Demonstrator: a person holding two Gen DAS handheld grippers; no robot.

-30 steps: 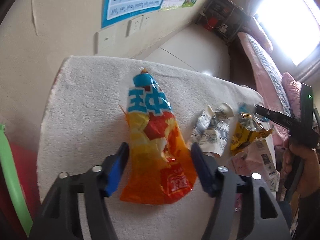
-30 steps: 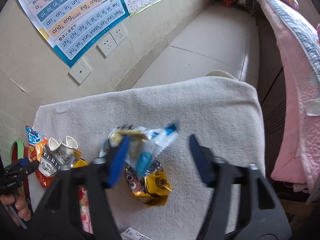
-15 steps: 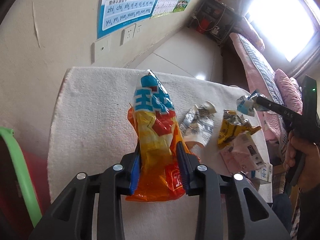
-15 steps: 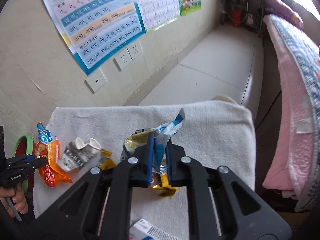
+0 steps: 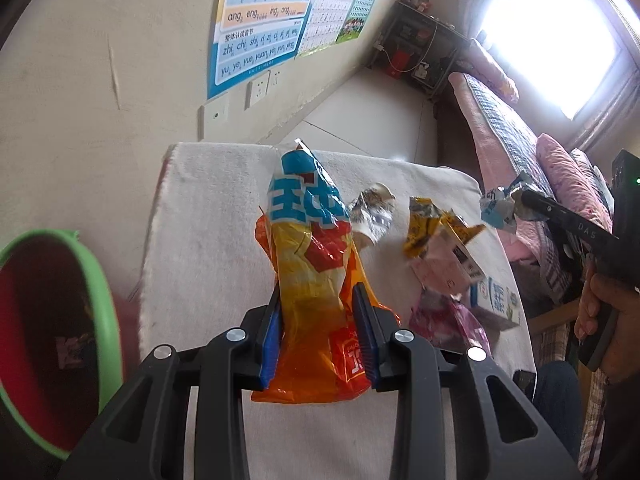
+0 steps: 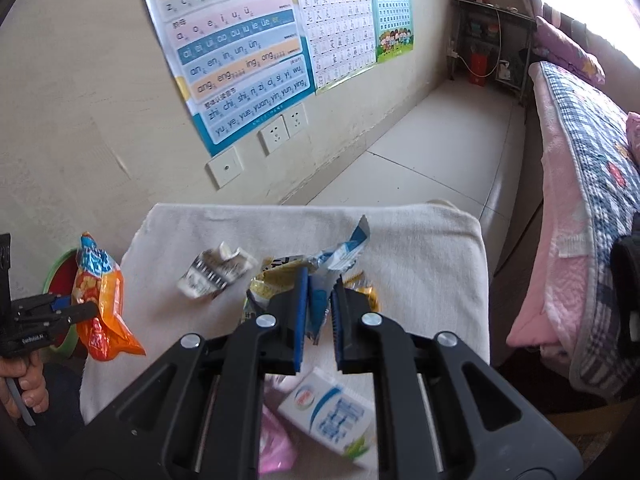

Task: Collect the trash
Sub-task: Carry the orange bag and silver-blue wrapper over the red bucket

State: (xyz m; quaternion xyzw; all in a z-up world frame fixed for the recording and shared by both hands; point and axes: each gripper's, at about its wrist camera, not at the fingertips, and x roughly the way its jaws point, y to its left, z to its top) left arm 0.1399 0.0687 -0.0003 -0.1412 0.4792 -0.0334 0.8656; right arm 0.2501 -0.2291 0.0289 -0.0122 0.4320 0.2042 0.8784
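Note:
My left gripper [image 5: 318,320] is shut on an orange, red and blue snack bag [image 5: 310,264] and holds it above the white towel-covered table [image 5: 208,240]; it also shows in the right wrist view [image 6: 98,292]. My right gripper [image 6: 320,312] is shut on a blue and white wrapper [image 6: 338,256], lifted off the table; it also shows in the left wrist view [image 5: 500,204]. On the towel lie a crumpled paper cup [image 5: 372,216], a yellow wrapper [image 5: 424,220], a pink packet [image 5: 448,320] and a small milk carton [image 6: 332,416].
A bin with a green rim [image 5: 100,292] and red inside stands left of the table. The wall with posters [image 6: 240,52] and sockets [image 6: 282,130] is behind the table. A bed with a pink quilt [image 6: 580,200] is on the right.
Both grippers closed on their items and lifted them. The left one raised the snack bag and moved toward the bin side; the right one raised the blue wrapper off the yellow one.

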